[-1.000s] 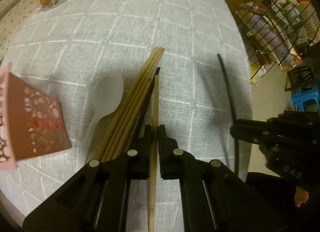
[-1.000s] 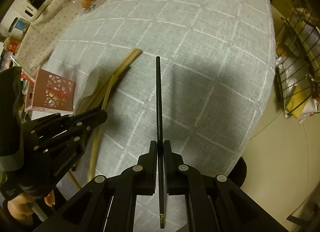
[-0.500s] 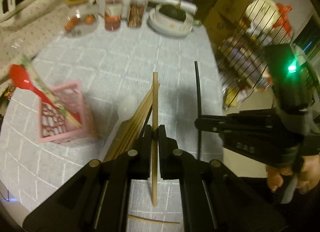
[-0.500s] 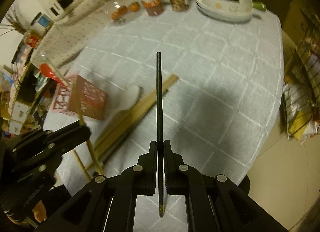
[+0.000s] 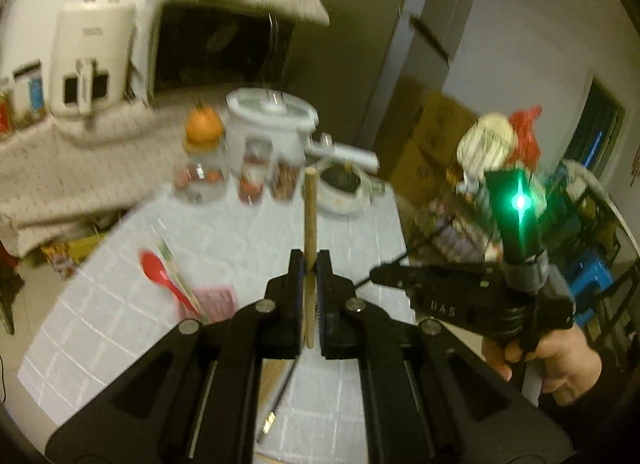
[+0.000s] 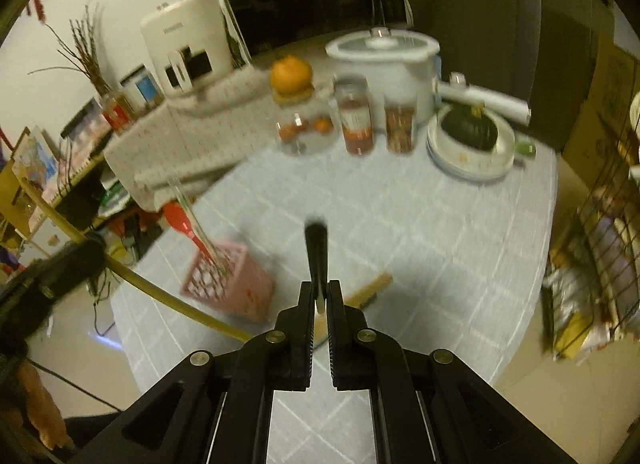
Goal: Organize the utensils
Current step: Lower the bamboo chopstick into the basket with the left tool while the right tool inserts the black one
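Two chopsticks are up off the table: the left gripper pinches a wooden chopstick, the right gripper a black chopstick. Both hang above the pink basket; tip each steeply, then lower it beside the red spoon.

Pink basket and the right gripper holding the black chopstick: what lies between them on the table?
In the right wrist view, only bare checked tablecloth lies between the pink basket and the right gripper with its black chopstick.
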Tool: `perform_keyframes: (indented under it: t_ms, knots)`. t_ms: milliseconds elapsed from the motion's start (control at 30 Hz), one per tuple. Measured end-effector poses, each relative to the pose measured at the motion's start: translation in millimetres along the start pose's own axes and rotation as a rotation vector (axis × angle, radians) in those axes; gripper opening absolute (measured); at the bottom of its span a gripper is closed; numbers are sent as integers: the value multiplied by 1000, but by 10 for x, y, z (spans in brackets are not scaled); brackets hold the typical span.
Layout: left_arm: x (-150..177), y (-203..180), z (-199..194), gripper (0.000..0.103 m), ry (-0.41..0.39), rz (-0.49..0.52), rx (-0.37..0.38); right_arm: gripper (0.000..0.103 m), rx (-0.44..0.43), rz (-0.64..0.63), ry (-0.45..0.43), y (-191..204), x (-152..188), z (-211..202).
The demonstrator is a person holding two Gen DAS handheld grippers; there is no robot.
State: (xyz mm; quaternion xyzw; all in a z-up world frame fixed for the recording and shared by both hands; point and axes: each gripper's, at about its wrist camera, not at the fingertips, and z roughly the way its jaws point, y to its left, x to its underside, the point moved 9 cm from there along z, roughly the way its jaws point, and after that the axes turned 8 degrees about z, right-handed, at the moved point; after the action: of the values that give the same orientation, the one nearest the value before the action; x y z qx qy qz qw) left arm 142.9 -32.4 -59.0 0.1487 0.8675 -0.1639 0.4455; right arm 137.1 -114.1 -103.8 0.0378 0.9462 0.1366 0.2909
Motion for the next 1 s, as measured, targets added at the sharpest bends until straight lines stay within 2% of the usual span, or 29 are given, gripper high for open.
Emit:
perform_keyframes:
  t_ms: [167,367,733,1000]
  knots:
    - [-252,248,-299,7,-141,-18,-71,6,-28,9,-37,114,-140,-83]
    - [-246,513,-335,7,-155,-34,-149,6,-49,-5,-54,252,-159,-145]
    - [18,759,-77,7,-1,-42,-239,6,-59,-16,-45,328,-122,-121]
    - [255,826,282,7,138,-48,-241,6,-71,-20,-56,353,-119,-170]
